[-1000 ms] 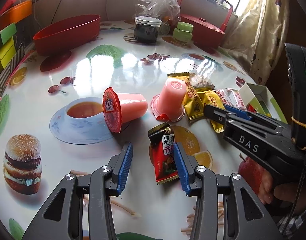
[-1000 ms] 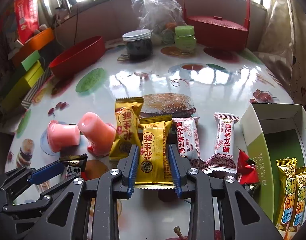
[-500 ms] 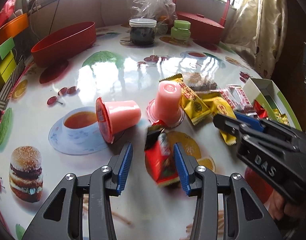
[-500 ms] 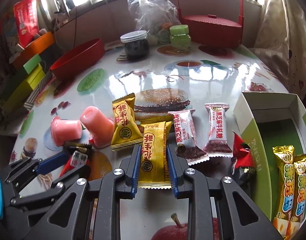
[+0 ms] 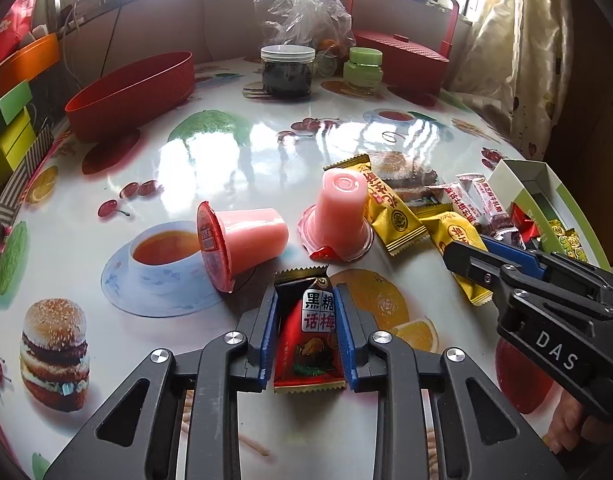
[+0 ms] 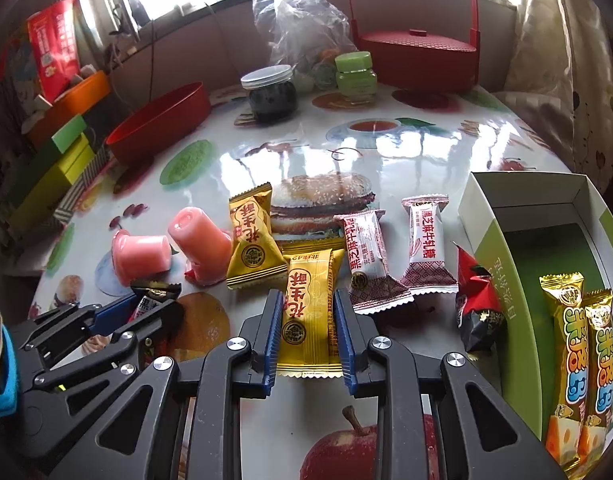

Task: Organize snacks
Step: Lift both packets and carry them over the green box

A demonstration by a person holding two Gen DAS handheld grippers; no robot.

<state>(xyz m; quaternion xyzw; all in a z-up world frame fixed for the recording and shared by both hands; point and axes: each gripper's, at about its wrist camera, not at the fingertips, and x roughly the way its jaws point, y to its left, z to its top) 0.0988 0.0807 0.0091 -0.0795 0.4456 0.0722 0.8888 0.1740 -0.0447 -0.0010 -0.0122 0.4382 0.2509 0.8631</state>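
Between each tool's pads sits a packet: left tool clamps the plum candy, right tool the yellow packet.

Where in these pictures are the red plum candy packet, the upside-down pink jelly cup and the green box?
red plum candy packet (image 5: 311, 332): left wrist view, printed front.
upside-down pink jelly cup (image 5: 340, 210): left wrist view, side wall.
green box (image 6: 502, 256): right wrist view, left outer wall.

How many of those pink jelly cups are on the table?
2. One pink jelly cup lies on its side over the printed teacup; the other stands upside down beside the yellow packets. More could be hidden, though none shows.
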